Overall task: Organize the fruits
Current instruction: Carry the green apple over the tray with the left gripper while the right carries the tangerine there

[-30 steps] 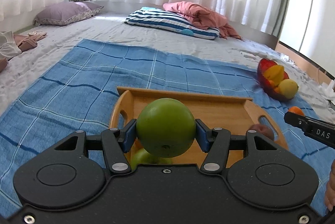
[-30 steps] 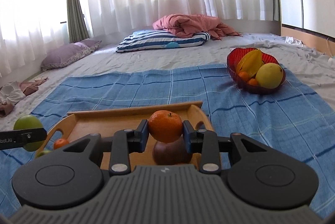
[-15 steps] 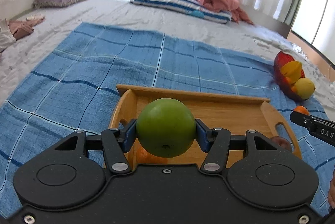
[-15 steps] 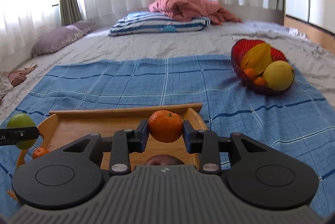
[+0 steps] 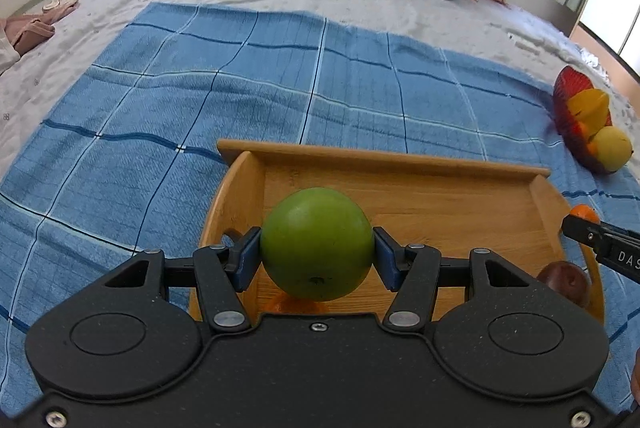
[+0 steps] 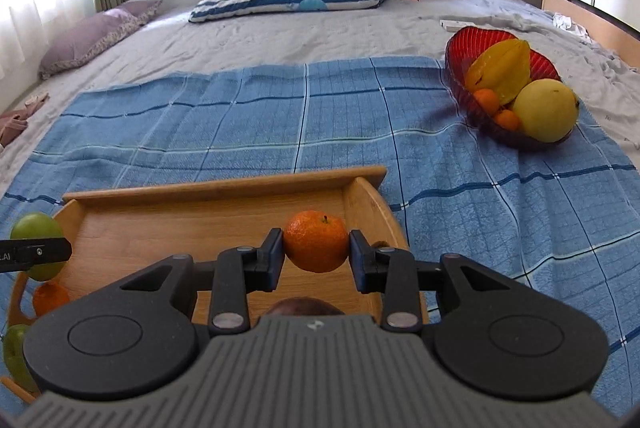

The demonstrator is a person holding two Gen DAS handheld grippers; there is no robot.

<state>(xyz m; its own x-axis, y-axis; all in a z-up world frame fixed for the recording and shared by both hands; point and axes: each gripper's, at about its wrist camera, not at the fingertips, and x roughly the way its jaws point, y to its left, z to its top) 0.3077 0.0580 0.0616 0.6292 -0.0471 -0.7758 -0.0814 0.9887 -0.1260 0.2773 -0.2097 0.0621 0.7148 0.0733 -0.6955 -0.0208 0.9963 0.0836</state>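
While both tongs grip fruit: they sit above the wooden tray (image 6: 208,188)
Left tongs (image 5: 316,260): pinch the round green apple (image 5: 316,244), over the tray's left end
Right tongs (image 6: 316,254): pinch the small orange mandarin (image 6: 316,241), over the tray's right end
Tray: lies on the blue checked cloth (image 6: 480,196) on the bed
Red glass bowl (image 6: 466,48): holds yellow and orange fruit, well apart from the tray

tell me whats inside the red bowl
The red bowl holds a starfruit, a big yellow round fruit and two small oranges. Anything beneath them is hidden.
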